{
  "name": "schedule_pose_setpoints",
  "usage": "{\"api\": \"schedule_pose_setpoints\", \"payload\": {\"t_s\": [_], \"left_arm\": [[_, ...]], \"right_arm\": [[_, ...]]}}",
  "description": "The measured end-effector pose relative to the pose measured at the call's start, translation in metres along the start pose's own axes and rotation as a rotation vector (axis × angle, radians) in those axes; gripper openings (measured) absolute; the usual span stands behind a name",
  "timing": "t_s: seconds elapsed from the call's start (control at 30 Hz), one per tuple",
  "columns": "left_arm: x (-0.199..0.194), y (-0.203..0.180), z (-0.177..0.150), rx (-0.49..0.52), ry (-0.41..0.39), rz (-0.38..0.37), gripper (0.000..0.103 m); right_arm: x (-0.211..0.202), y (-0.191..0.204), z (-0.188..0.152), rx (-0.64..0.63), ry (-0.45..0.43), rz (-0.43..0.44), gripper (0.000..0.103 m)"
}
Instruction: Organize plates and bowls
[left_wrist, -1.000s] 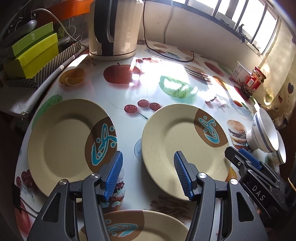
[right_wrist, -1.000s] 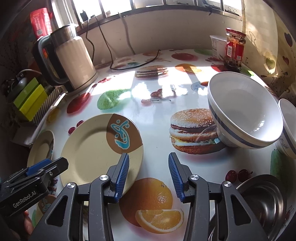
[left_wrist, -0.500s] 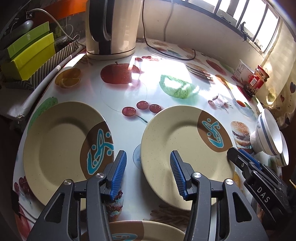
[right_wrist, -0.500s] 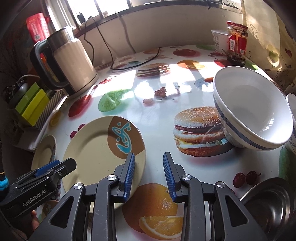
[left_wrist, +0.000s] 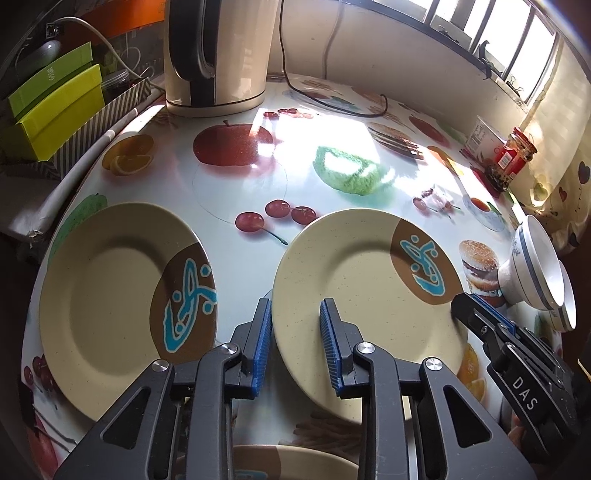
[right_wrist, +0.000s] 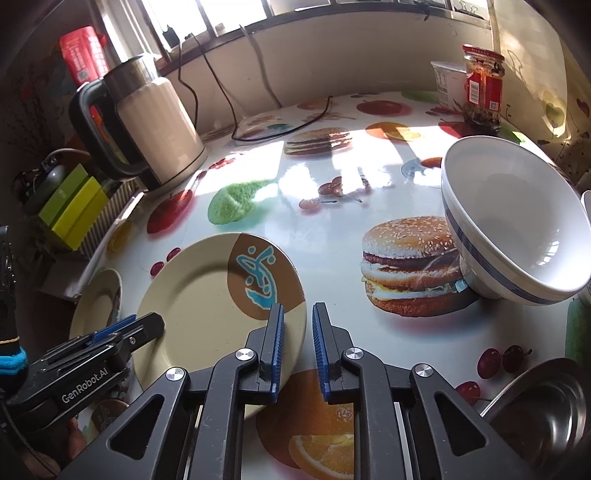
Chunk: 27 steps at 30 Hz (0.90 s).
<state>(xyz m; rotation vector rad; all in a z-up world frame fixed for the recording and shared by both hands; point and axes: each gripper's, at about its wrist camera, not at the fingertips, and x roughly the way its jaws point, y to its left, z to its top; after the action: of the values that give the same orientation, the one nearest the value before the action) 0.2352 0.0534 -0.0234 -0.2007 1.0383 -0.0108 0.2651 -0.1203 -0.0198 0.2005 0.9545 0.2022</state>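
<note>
Three beige plates with a brown patch and blue motif lie on the fruit-print table (left_wrist: 240, 162): a left plate (left_wrist: 110, 295), a middle plate (left_wrist: 369, 295) (right_wrist: 207, 302), and a third plate (left_wrist: 295, 461) at the bottom edge. My left gripper (left_wrist: 295, 345) straddles the middle plate's near-left rim, its jaws closing with a gap left. My right gripper (right_wrist: 297, 343) has narrowed onto that plate's right rim, which runs between its pads. Two white blue-striped bowls (left_wrist: 532, 266) (right_wrist: 517, 229) stand tilted at the right.
A cream kettle (left_wrist: 218, 55) and its cord stand at the back left, with green boxes (left_wrist: 55, 107) beyond the table's left edge. A red-lidded jar (right_wrist: 480, 88) and a white tub (left_wrist: 484, 136) are at the back right. A steel bowl (right_wrist: 546, 413) sits near right.
Both grippers' jaws have narrowed. The left has shifted so the middle plate's left rim lies between its fingers. The right has closed around the plate's right rim.
</note>
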Motion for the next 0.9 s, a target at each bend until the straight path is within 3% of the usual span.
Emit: {"api": "schedule_pose_setpoints", "payload": {"t_s": [0.9], "left_arm": [[-0.004, -0.001, -0.002, 0.016, -0.008, 0.028, 0.025]], "right_arm": [[-0.015, 0.001, -0.002, -0.024, -0.045, -0.015, 0.008]]}}
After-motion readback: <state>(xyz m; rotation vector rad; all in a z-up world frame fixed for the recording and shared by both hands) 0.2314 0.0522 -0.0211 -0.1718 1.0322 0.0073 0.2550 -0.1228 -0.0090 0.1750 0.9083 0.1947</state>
